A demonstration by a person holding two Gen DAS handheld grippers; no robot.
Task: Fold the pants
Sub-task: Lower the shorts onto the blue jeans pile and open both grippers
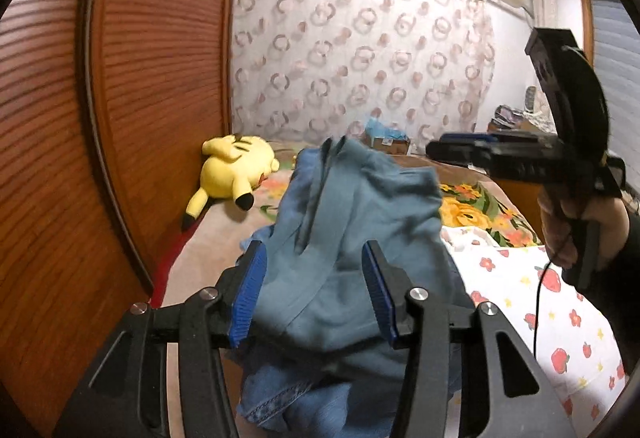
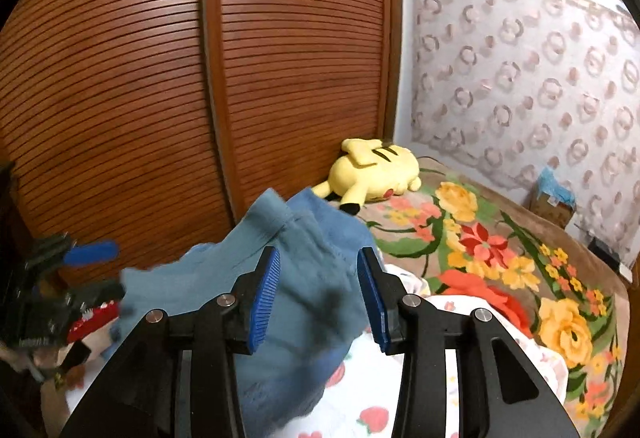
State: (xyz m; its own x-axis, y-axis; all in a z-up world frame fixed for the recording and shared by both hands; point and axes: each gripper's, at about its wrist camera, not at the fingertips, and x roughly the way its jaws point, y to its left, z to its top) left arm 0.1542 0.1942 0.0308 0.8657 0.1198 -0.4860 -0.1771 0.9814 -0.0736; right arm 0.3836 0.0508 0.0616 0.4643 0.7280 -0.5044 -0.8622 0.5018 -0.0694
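The blue-grey pants (image 1: pixel 352 238) lie in a crumpled heap on the bed, part of them humped up; denim cloth (image 1: pixel 288 398) shows under them. My left gripper (image 1: pixel 314 270) is open above the heap, its blue pads either side of the fabric, not closed on it. My right gripper (image 2: pixel 318 274) is open too, over the same pants (image 2: pixel 280 278). In the left wrist view the right gripper (image 1: pixel 460 150) hovers at the right, hand-held. In the right wrist view the left gripper (image 2: pixel 100 270) is at the far left with jaws apart.
A yellow plush toy (image 1: pixel 236 170) lies by the wooden slatted wardrobe doors (image 1: pixel 140 78). A flowered blanket (image 2: pixel 500 258) and a strawberry-print sheet (image 1: pixel 540 318) cover the bed. A cardboard box (image 2: pixel 554 202) stands by the curtain.
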